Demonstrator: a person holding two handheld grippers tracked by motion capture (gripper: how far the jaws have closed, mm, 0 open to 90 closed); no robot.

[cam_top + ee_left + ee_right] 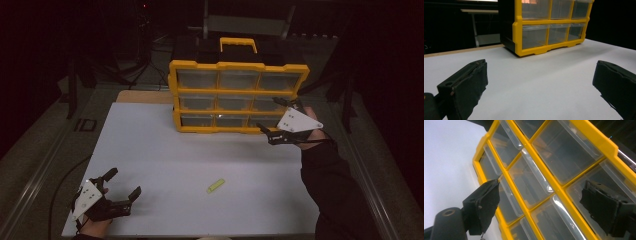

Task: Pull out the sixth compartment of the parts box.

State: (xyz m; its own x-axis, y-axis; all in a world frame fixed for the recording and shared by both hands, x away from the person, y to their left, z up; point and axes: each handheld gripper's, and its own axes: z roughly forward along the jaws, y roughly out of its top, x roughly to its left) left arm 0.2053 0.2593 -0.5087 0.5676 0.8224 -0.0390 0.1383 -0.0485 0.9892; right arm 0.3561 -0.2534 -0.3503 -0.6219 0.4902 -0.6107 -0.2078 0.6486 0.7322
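Observation:
A yellow organizer box (239,95) with rows of clear drawers and a yellow handle stands upright at the far middle of the white table (150,150). My right gripper (268,114) is open at the box's right front, its jaws spread close before the lower right drawers. In the right gripper view the open right gripper (539,205) frames the drawers of the organizer box (554,170), touching nothing. My left gripper (125,182) rests open near the table's front left corner. The left gripper (539,82) is empty, with the organizer box (549,27) far ahead. A small yellow-green piece (216,186) lies on the table.
A wooden strip (145,96) shows behind the white board at the far left. Dark stands and a bench (245,22) are behind the box. Metal rails (45,170) run along both table sides.

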